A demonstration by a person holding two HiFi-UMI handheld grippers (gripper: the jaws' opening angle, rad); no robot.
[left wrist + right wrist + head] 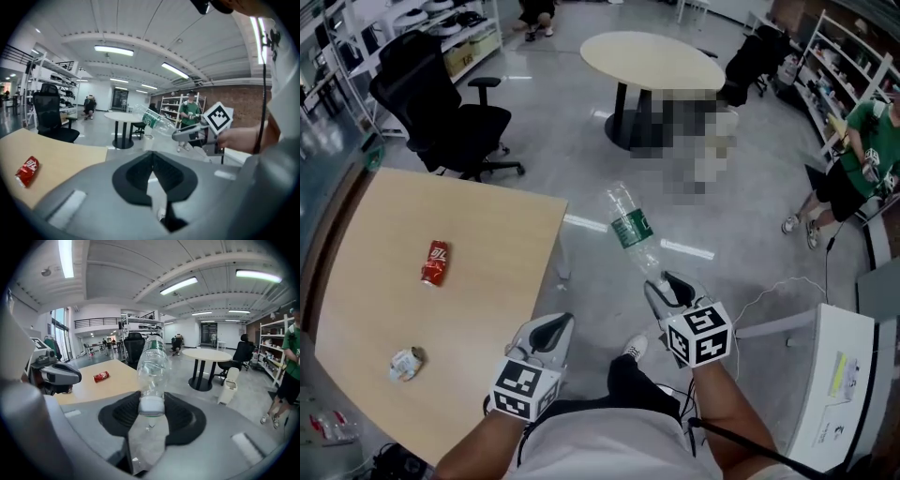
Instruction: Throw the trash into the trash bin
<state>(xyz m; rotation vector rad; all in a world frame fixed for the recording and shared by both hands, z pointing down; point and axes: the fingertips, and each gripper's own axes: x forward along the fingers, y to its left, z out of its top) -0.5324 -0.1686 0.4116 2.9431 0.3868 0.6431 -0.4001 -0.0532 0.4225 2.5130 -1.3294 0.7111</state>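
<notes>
My right gripper [662,284] is shut on the cap end of a clear plastic bottle [630,228] with a green label, held over the floor to the right of the wooden table [487,234]. In the right gripper view the bottle [152,366] stands up between the jaws. My left gripper [551,328] is shut and empty, close to the table's right edge. A red crushed can [435,262] and a crumpled silver piece [406,364] lie on the table. A small white trash bin [228,386] stands on the floor beside the round table [206,355].
A black office chair [441,103] stands beyond the wooden table. A person in a green shirt [853,159] stands by the shelves at the right. A white machine [844,384] with cables is close on my right. Grey floor lies between me and the bin.
</notes>
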